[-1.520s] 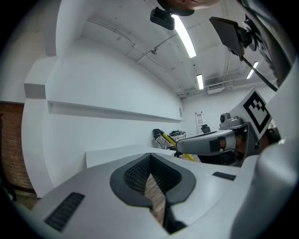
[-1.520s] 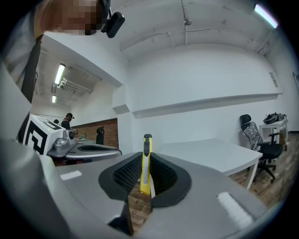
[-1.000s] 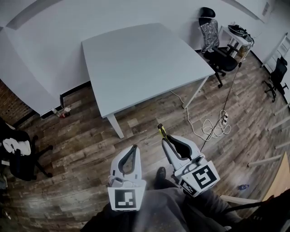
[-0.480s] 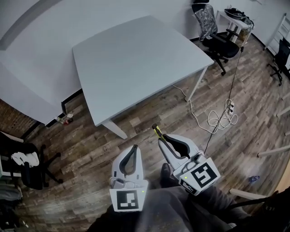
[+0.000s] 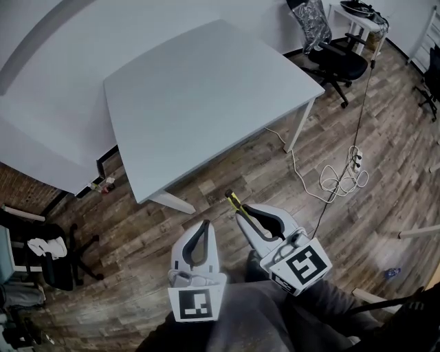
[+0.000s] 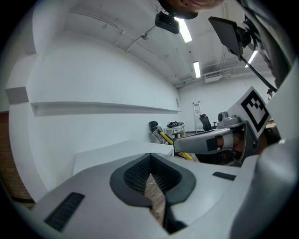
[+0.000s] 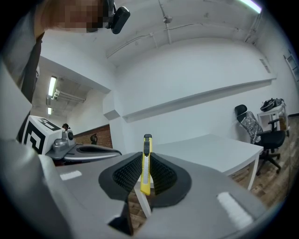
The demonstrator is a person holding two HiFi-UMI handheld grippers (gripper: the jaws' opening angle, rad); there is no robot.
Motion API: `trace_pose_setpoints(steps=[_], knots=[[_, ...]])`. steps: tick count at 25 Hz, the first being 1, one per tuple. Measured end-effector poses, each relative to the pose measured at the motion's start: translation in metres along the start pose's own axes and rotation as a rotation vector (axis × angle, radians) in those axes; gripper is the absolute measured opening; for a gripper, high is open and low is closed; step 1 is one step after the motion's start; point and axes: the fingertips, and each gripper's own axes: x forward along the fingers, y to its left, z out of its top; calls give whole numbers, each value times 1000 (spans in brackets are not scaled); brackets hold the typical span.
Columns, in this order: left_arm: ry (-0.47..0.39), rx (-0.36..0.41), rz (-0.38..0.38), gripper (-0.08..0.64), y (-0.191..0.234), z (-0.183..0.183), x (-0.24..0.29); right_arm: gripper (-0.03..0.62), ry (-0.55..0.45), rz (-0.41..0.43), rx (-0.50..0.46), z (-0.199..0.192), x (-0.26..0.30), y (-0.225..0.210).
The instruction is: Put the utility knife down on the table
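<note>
Pinching knife (image 7: 146, 164) in right gripper (image 5: 240, 213), short of table (image 5: 206, 96); left gripper (image 5: 204, 225) closed, empty; best carried over table, laid flat, released gently.

We record a plank floor (image 5: 385, 179) across the head view. Between one and two o'clock stands a black office chair (image 5: 340, 62) with a silvery cover (image 5: 313, 17) over its back. A second black chair (image 5: 430, 86) sits at the two o'clock edge. At three o'clock a white cable (image 5: 342, 182) lies coiled on the floor, with a power strip (image 5: 355, 159) just beside it. At eight o'clock we note a third chair (image 5: 51, 268) bearing a white cloth (image 5: 42, 246). A brick wall (image 5: 20, 189) shows at nine o'clock, below the white wall (image 5: 55, 82). Small items (image 5: 103, 184) lie at the white wall's foot; we cannot identify them. A small blue object (image 5: 392, 273) lies at four o'clock.
</note>
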Motion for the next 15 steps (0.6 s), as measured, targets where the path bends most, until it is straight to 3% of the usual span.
trace_pose_setpoints(steps=[8, 15], knots=[[11, 1, 23, 2, 25, -2, 30, 51, 19, 23, 2, 0, 36, -21], [-8, -32, 31, 2, 79, -7, 62, 51, 43, 18, -18, 2, 95, -30]])
